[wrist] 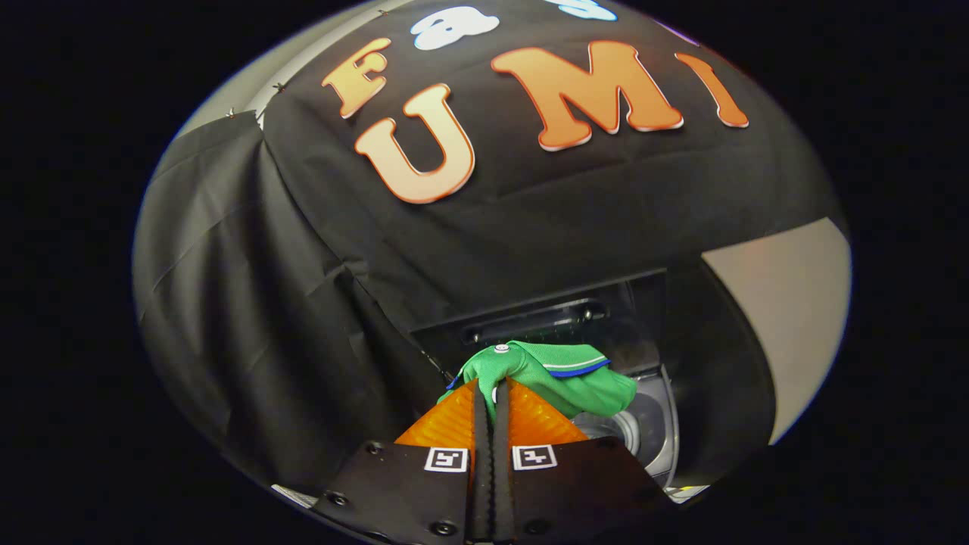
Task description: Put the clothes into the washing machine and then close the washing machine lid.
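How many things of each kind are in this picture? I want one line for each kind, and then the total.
Garments: 1, a green cloth garment with blue and white trim, pinched between the shut fingers of the gripper.
Washing machines: 1, a small machine with a clear raised lid, just beyond the fingers.
Grippers: 1.
Total: 3.
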The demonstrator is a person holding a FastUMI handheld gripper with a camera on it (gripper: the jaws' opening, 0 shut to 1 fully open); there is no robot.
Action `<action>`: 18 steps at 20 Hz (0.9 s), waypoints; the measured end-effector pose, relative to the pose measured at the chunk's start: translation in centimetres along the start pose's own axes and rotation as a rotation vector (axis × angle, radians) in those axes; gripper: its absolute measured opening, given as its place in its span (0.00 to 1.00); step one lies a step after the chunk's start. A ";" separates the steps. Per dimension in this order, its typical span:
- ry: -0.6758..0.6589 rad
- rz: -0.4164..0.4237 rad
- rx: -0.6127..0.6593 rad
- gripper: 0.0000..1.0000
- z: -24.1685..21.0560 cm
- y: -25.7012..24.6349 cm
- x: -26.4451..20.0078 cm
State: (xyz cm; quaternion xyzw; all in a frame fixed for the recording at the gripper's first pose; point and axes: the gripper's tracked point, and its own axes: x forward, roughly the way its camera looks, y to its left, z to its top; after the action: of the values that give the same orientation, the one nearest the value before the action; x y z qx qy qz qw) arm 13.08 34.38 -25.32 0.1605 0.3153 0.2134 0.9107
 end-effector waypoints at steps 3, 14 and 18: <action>0.040 -0.026 0.011 0.08 -2.6 -1.4 3.4; 0.200 -0.164 0.059 0.08 -13.7 -7.9 12.3; 0.273 -0.216 0.035 0.08 -16.6 -9.8 13.6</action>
State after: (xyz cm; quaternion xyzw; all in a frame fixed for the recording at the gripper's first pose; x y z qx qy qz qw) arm 14.89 35.30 -48.87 0.1112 0.4550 0.1286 0.8741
